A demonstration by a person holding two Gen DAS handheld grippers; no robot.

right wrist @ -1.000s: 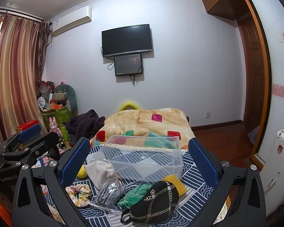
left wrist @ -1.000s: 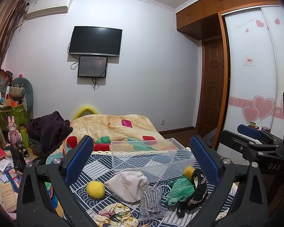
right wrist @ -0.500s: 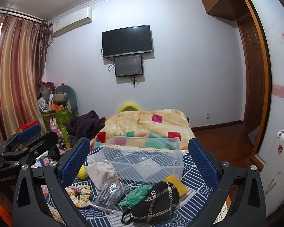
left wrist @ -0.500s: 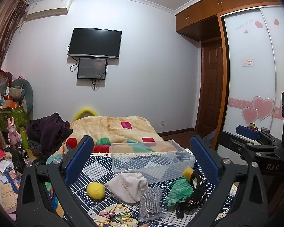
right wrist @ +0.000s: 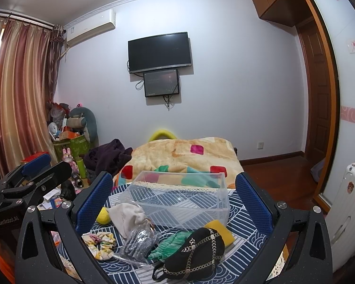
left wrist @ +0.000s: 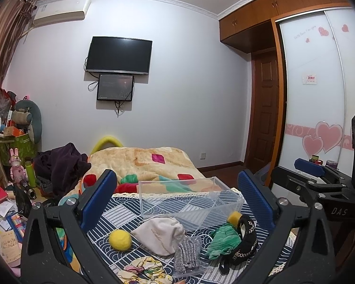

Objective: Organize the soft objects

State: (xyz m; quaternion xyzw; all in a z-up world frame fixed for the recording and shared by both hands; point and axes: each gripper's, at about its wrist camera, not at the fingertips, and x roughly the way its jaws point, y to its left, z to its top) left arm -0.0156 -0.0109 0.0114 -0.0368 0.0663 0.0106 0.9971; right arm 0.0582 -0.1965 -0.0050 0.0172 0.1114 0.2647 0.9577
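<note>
Pale walls (left wrist: 189,94), wall-mounted television (left wrist: 119,55), striped curtains (right wrist: 16,99) — wooden door (left wrist: 265,118), blanket-covered bed (right wrist: 184,156).

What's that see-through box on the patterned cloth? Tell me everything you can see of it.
The clear plastic bin is rectangular, open-topped and thin-walled, with nothing inside; the blue-and-white cloth shows through it. It stands upright at the cloth's far edge, before the blanket. A white pouch and yellow sponge lie at its near wall; contact is unclear. No claw touches it.

Navy cloth (left wrist: 120,215) with white line patterns, clear box (left wrist: 189,201), yellow ball (left wrist: 120,239), cream pouch (left wrist: 162,234), green cloth (left wrist: 222,241), black bag (right wrist: 196,248) with gold chain, floral scrunchie (right wrist: 101,243), silvery packet (right wrist: 136,242), blue gripper pads (left wrist: 99,197).
</note>
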